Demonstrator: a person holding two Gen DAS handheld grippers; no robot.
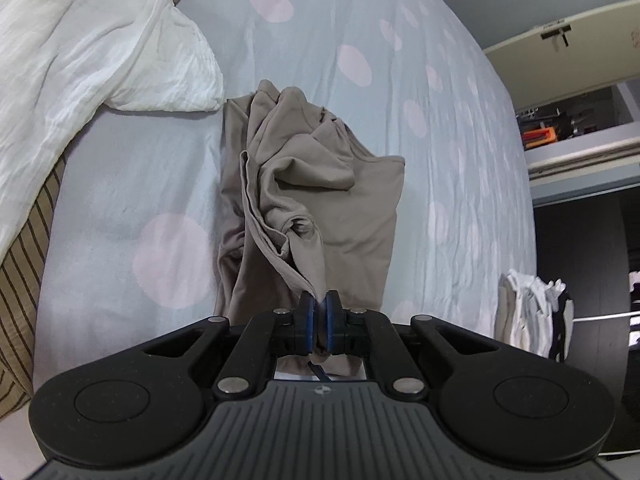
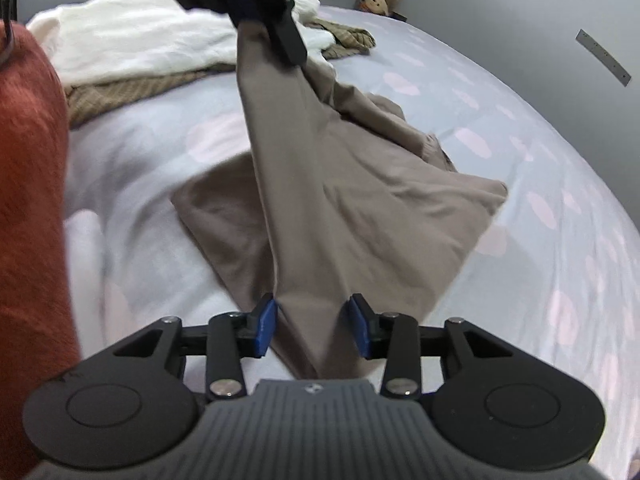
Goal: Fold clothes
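While a pinch of the crumpled taupe jersey garment [image 1: 304, 184] is clamped between the blue pads of the left gripper [image 1: 320, 312], its lifted fold is straddled, unpressed, by the parted right gripper [image 2: 313, 322]. Beyond both, the garment is spread on a pale blue pink-dotted bedsheet [image 1: 440, 128].

My left wrist camera looks steeply down over its hand-held gripper [image 1: 320, 312], close above the bed [image 1: 120, 184]. My right one faces likewise. Both share the shirt [image 1: 316, 200] and bedsheet.
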